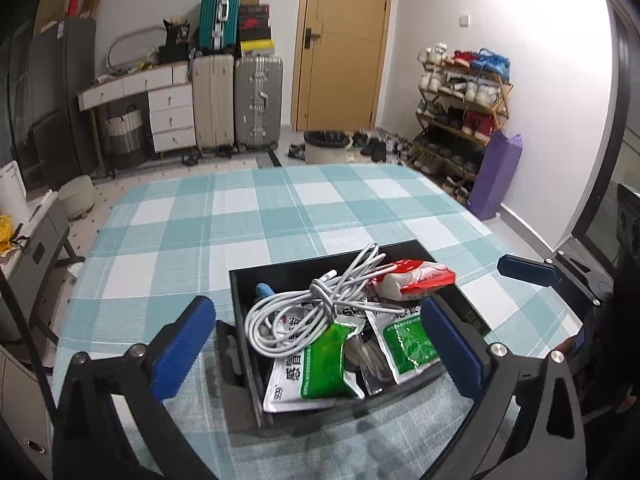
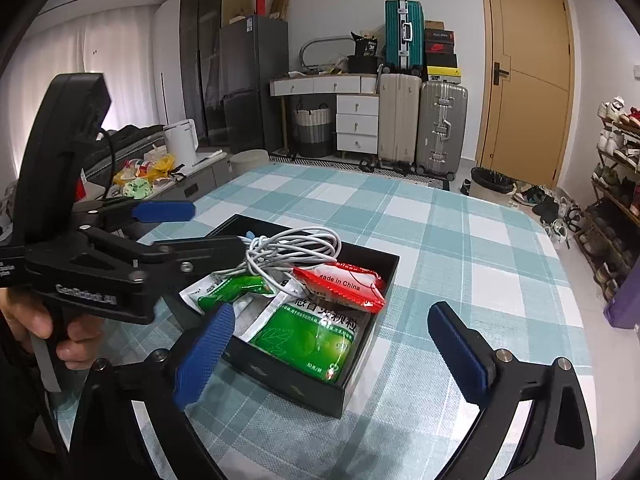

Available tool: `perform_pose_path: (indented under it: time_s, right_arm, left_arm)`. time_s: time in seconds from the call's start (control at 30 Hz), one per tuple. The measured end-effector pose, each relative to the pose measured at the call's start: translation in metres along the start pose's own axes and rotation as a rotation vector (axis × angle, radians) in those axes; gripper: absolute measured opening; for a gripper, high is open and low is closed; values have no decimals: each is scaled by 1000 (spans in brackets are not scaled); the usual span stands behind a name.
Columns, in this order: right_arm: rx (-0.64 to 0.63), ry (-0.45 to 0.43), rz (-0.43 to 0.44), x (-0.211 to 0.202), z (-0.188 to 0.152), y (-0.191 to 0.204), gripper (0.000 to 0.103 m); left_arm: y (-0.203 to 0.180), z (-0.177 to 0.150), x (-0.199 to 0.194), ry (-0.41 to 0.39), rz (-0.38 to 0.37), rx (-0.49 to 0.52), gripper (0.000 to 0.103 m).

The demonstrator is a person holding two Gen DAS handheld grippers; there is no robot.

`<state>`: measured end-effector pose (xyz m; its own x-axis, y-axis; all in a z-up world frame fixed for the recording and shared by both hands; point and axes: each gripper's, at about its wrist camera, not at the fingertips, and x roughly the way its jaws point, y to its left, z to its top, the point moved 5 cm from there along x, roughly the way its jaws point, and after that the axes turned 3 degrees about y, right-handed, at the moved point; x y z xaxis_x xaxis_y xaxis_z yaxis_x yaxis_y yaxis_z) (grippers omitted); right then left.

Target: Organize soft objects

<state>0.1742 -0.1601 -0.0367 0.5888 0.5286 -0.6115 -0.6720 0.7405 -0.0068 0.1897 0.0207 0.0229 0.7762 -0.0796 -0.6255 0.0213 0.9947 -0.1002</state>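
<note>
Surface: table under a teal-and-white plaid tablecloth point(image 1: 248, 216), flat, mostly bare beyond the box. Room behind it: tan wooden door point(image 1: 340, 40), three hard suitcases (teal point(image 1: 219, 14) stacked over cream point(image 1: 212, 100) and silver point(image 1: 258, 100)), white drawer desk point(image 1: 160, 96), grey fridge point(image 2: 252, 80), shoe rack point(image 1: 460, 108) along the right wall, purple bag point(image 1: 496, 172) leaning beside it, bin with black liner point(image 1: 325, 146) on the floor near the door.

Task items all sit in an open black box point(image 1: 304, 268) on the near part of the table:
- white cable point(image 1: 320, 300), loosely coiled and knotted, on top of the pile, loops rising above the box rim
- red-and-white packet point(image 2: 340, 284), soft, printed "Made in China", lying on the cable's end and on the sachets
- green-and-white medicine sachets point(image 1: 324, 360), several, flat, overlapping, some tilted against the box wall
- small blue item point(image 1: 264, 290) at the far-left corner, mostly hidden, can't identify

Left gripper point(image 1: 320, 344): jaws spread wide, released, blue pads straddling the near end of the box, nothing pinched. The right wrist view shows it from the side with a hand point(image 2: 52, 320) on its handle.

Right gripper point(image 2: 340, 356): also released, jaws wide, left pad over the box's near corner, right pad over bare cloth, no contact with any item.
</note>
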Motion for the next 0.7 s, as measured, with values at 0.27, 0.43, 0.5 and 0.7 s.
perform_pose_path:
  time_s: [0.27, 0.43, 0.5, 0.7]
  right_arm:
    - [27, -54, -3, -16, -9, 7, 102]
    - [20, -83, -4, -22, -14, 12, 102]
    - [15, -92, -3, -22, -16, 13, 102]
    - [-3, -121, 10, -25, -21, 21, 102]
  left_arm:
    - [5, -19, -27, -53, 38, 3, 103]
    - [10, -31, -35, -84, 77, -1, 103]
    - [11, -36, -34, -79, 80, 2, 103]
    - [15, -43, -31, -100, 106, 7, 103]
